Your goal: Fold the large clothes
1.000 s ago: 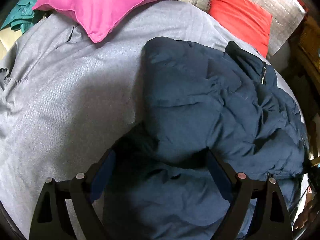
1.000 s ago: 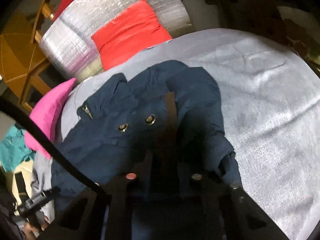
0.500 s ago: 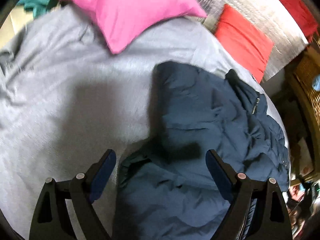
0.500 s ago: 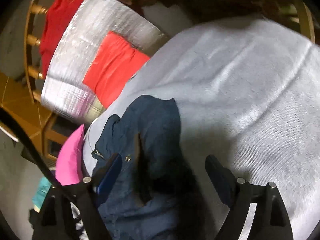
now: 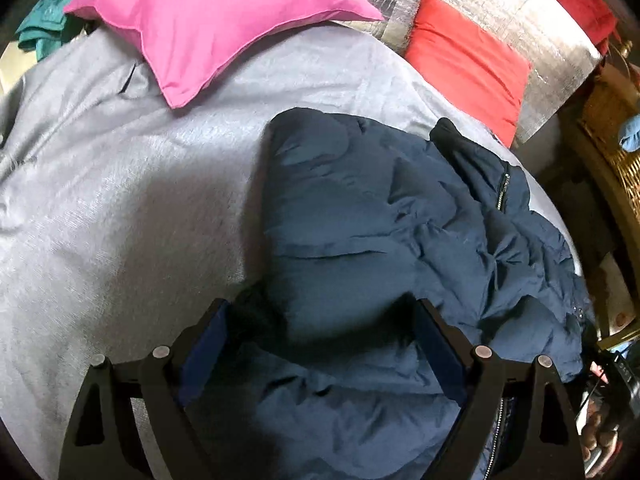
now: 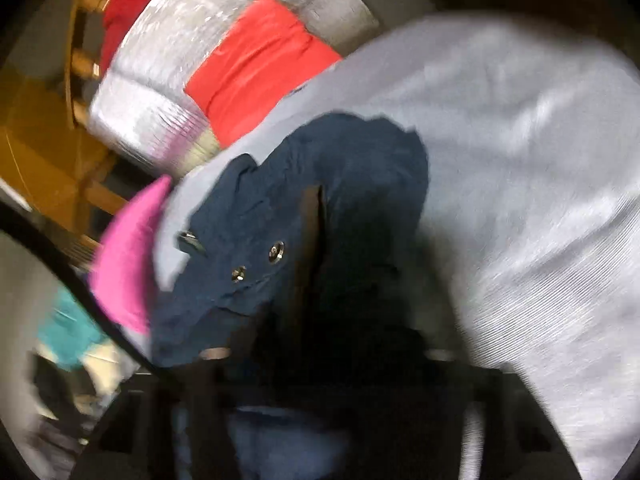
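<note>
Navy puffer jacket (image 5: pixel 384 240) = bulky, soft, slick shell, so grab hem/seams; left gripper (image 5: pixel 320 340) wide apart over it, right gripper (image 6: pixel 320 352) closing on jacket fabric, contact unclear w/ blur.

jacket (image 5: pixel 380 240) on bed (image 5: pixel 120 220), pillows (image 5: pixel 208 20) behind

We can read no text, label, brand, number or sign in either view. The navy jacket (image 5: pixel 384 240) shows only plain metal snaps and a zipper, with no lettering we can make out, and the right wrist view is too blurred for any fine print to be told.
</note>
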Demonstrator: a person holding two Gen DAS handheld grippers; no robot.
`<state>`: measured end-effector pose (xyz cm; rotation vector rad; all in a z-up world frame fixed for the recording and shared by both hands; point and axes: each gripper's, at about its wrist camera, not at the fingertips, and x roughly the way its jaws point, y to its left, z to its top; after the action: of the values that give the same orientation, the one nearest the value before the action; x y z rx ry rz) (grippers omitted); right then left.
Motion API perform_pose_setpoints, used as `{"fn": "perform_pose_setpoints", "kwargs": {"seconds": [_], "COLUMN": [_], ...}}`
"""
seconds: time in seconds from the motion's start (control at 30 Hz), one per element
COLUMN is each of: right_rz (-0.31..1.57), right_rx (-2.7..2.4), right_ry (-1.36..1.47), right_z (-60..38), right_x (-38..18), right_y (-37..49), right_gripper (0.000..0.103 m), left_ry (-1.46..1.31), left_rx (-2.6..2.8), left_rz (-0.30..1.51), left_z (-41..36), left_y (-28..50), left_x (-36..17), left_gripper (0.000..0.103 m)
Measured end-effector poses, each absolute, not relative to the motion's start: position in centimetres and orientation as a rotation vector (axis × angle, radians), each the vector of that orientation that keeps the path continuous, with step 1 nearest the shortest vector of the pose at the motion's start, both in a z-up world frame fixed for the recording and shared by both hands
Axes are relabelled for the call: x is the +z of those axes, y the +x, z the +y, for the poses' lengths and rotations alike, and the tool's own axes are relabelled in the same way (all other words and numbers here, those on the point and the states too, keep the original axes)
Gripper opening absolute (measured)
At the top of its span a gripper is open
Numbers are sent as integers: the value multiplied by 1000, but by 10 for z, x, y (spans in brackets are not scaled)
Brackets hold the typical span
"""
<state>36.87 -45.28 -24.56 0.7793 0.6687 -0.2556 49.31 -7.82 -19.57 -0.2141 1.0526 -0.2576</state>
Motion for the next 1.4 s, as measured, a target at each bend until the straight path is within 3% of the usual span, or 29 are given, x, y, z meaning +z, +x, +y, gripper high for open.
{"fn": "perform_pose_setpoints", "kwargs": {"seconds": [0.13, 0.33, 0.47, 0.67, 0.87, 0.93, 1.0, 1.1, 1.2, 1.27, 1.33, 1.4], "right_rz": [664, 743, 658, 478, 638, 784, 816, 816, 807, 800, 779, 782], "right_rx": [-317, -358, -400, -437, -237, -275, -253, -253, -242, -216, -191, -191], "right_ry": [734, 718, 738, 561, 540, 600, 664, 700, 686, 679, 685, 666], "right_z": [-451, -451, -457, -436, -408, -413, -421, -426, -424, -421, -417, -415], "right_x": [-241, -245, -221, -182, -202, -231, -248, -245, -248, -248, -246, -246], "right_y": [368, 372, 348, 326, 373, 390, 396, 396, 396, 392, 393, 396], "right_gripper": [41, 47, 57, 61, 58, 60, 59, 60, 65, 78, 83, 83], "left_ry": [-181, -53, 14, 24, 83, 104, 133, 196, 190, 184, 192, 188], "left_rx": [-223, -164, -116, -249, -321, -309, -265, -247, -255, -258, -258, -261], "left_rz": [1084, 1074, 945, 801, 968, 1059, 1035, 1015, 1013, 1012, 997, 988], "left_z": [-82, -97, -100, -122, -166, -177, -181, -191, -190, -190, -190, -189], "left_y": [499, 496, 483, 455, 468, 479, 477, 475, 475, 474, 471, 469], "left_x": [-206, -195, -161, -127, -172, -199, -208, -215, -220, -222, -225, -227], "left_gripper": [91, 90, 90, 90, 91, 97, 103, 103, 103, 103, 103, 103]}}
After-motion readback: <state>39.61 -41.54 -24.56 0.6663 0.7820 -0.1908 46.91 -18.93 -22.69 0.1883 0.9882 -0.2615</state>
